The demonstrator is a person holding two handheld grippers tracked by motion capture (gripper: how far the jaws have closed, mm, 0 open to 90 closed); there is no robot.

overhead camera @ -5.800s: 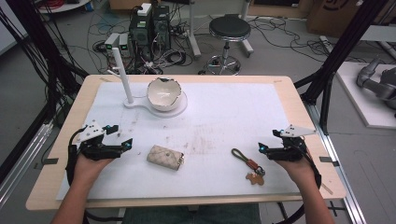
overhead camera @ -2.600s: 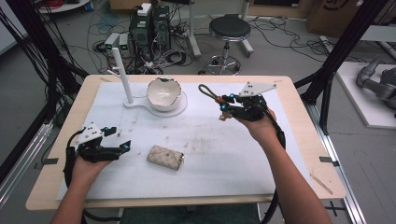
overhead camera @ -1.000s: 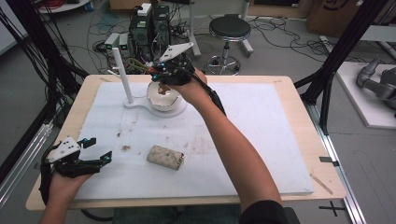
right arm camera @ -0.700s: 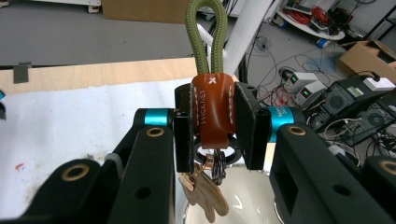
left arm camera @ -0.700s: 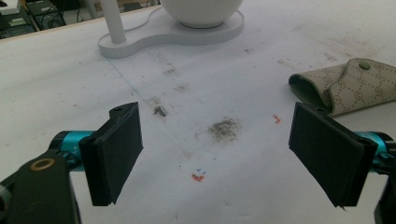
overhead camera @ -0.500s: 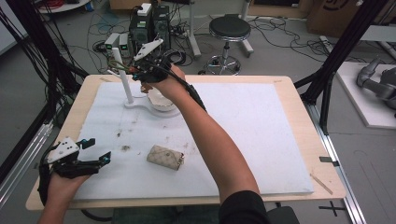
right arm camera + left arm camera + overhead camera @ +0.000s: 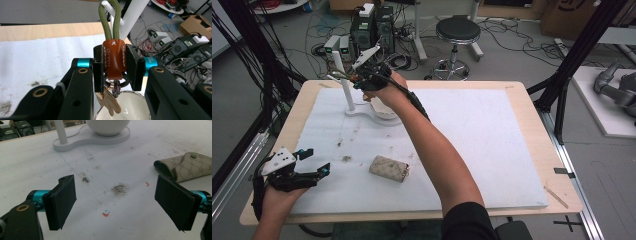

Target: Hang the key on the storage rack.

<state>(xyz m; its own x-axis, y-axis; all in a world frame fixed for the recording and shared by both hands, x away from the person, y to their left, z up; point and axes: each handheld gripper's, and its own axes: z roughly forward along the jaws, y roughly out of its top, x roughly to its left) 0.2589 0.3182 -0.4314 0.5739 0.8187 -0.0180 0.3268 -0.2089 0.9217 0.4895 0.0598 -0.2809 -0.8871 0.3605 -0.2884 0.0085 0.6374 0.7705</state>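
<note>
right gripper (image 7: pixel 113 66) clamps keychain (image 7: pixel 114 58) by brown leather tab, jaws nearly closed. green cord loop (image 7: pixel 109 18) rises from tab, looks hooked over peg of white stand (image 7: pixel 130 17); ring and small wooden charm (image 7: pixel 110 101) dangle below, over bowl (image 7: pixel 130 105). keychain likely light, floppy; cord soft, tab firm and best grip point. left gripper (image 7: pixel 117 202) wide open, holds nothing, hovers low over table (image 7: pixel 30 165) near pouch (image 7: pixel 190 165).
</note>
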